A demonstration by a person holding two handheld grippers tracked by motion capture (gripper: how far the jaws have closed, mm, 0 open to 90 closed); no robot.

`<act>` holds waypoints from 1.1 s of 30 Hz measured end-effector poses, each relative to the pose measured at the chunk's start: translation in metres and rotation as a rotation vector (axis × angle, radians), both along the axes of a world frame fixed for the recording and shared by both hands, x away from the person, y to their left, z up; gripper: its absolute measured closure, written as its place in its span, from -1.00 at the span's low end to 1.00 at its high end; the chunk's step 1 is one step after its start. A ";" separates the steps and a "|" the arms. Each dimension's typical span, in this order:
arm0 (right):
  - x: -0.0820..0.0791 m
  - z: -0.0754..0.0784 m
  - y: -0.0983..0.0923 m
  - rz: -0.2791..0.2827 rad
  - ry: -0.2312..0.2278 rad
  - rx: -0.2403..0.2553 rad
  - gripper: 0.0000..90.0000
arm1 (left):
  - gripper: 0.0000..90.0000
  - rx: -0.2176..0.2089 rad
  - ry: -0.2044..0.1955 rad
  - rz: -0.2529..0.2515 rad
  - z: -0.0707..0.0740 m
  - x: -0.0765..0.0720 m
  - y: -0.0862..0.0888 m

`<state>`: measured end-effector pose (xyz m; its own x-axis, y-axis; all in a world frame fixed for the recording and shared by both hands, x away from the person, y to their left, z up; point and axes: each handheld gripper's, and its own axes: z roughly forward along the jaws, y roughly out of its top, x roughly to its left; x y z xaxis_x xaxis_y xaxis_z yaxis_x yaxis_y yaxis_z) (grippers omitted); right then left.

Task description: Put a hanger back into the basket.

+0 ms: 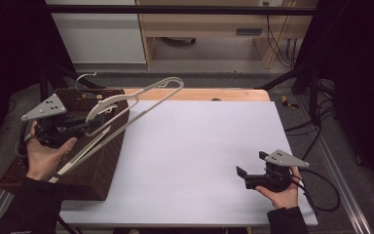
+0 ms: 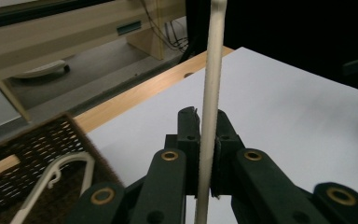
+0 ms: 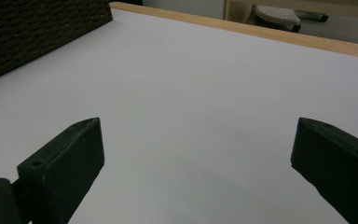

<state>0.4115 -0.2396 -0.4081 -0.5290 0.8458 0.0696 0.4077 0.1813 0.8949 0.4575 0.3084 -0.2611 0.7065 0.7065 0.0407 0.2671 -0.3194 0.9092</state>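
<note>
My left gripper (image 1: 85, 126) is held above a dark wicker basket (image 1: 92, 170) at the table's left side. It is shut on a thin arm of a cream-white clothes hanger (image 1: 151, 108), which slants up and to the right over the white table top (image 1: 199, 146). In the left gripper view the black jaws pinch the hanger's bar (image 2: 213, 60) upright, with my left gripper (image 2: 208, 119) closed tight around it. My right gripper (image 1: 251, 163) rests low near the front right of the table, open, with nothing between its jaws. In its own view my right gripper (image 3: 196, 140) spans bare white surface.
A second white hanger (image 2: 51, 179) lies in the basket (image 2: 32, 144). A wire hook (image 1: 85, 77) sticks up behind the basket. A wooden strip (image 1: 199, 94) edges the table's far side, with cabinets and cables beyond. The basket wall (image 3: 37, 28) is at the far left in the right gripper view.
</note>
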 end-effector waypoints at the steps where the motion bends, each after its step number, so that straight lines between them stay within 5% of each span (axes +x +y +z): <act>1: 0.000 0.000 0.000 0.001 -0.003 0.001 -0.93 | 0.89 0.003 -0.002 0.010 0.001 0.003 0.007; 12: -0.001 0.002 -0.002 -0.015 -0.016 -0.008 -0.94 | 0.89 0.018 0.014 0.077 -0.012 0.023 0.065; 16: -0.001 0.002 -0.002 -0.015 -0.014 -0.008 -0.94 | 0.89 -0.010 0.032 0.096 -0.024 0.029 0.084; 33: 0.001 0.001 -0.001 -0.022 -0.009 -0.016 -0.94 | 0.89 0.000 0.113 0.221 -0.057 0.036 0.133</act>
